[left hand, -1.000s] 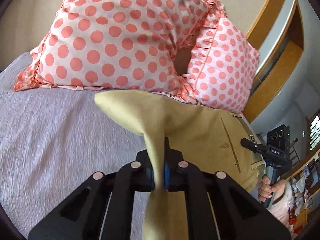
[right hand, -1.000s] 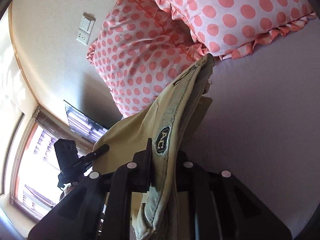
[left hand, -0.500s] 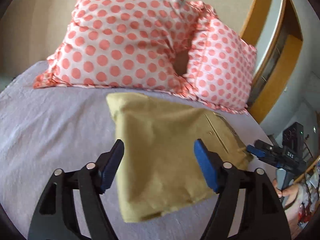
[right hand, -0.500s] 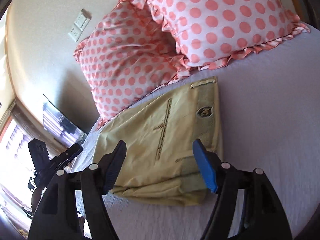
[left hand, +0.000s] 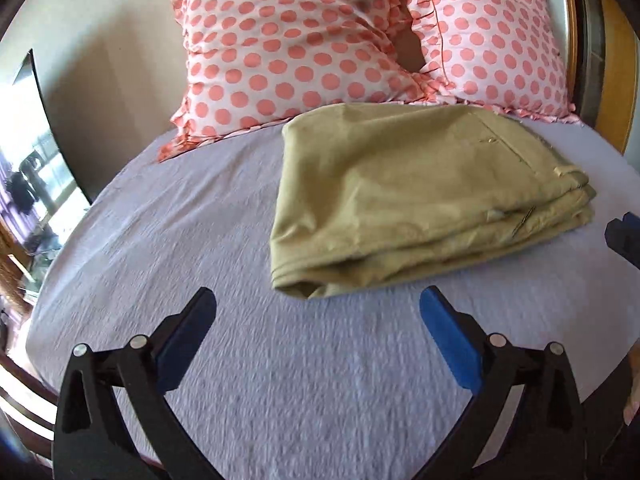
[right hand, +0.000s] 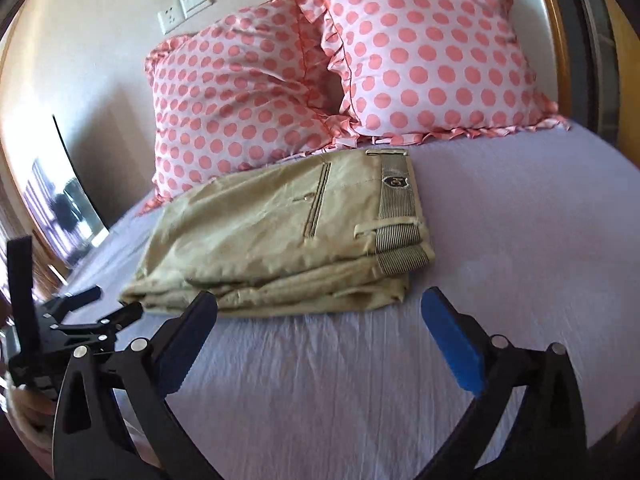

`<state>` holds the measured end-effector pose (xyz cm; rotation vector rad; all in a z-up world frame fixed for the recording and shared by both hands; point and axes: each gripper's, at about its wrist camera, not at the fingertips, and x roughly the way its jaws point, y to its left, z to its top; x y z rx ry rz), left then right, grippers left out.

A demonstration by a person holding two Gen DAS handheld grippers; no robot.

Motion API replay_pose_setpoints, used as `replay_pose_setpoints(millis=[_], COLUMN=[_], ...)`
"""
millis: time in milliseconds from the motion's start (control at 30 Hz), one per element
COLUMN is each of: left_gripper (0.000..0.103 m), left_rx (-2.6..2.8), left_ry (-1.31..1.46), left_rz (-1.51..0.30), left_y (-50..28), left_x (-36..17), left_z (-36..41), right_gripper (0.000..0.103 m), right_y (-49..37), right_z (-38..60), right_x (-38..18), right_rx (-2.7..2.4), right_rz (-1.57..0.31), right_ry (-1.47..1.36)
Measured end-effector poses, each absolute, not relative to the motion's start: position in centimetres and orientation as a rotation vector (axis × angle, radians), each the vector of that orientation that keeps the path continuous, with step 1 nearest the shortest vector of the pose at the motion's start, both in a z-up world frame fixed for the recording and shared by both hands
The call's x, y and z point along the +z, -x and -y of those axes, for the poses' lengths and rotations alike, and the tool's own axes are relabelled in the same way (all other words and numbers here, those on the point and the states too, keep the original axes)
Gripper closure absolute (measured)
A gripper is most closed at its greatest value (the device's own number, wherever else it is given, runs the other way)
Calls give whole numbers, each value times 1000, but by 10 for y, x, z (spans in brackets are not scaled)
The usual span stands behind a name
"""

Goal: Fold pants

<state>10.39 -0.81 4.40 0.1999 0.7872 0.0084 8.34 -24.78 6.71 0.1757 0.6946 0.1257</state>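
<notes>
Left gripper (left hand: 318, 304): jaws spread wide, released, touching nothing. Right gripper (right hand: 320, 304): likewise wide, empty. Folded khaki cotton pants (right hand: 280, 232) flat on lavender bedsheet (right hand: 520, 240), near both grippers.

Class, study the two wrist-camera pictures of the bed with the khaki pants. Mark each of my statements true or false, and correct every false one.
1. The pants lie folded in layers on the bed sheet. True.
2. The left hand-held gripper is shut on the pants. False: it is open and holds nothing.
3. Two polka-dot pillows stand behind the pants. True.
4. The right hand-held gripper grips the waistband. False: it is open, short of the pants.
5. The pillows are blue. False: they are pink with coral dots.
</notes>
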Motion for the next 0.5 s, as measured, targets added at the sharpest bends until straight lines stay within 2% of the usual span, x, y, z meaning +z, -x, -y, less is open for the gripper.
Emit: replay_pose_setpoints(millis=[200,300,500], left_gripper=[2,2,2], left_rx=[25,-14,-7], left_ry=[-142,-25,-32], left_rz=[-773,-779,-676], left_y=[-74,-72,-57], left_x=[33,28,21], left_z=[0,-14,-12], right_gripper=[1,1,1], right_y=[-71,-68,-61], right_z=[217,208,203], right_x=[44,38,33], right_rx=[100,69,10], right_rz=[-715,-714,-660], right_ry=[-80,-47,-34])
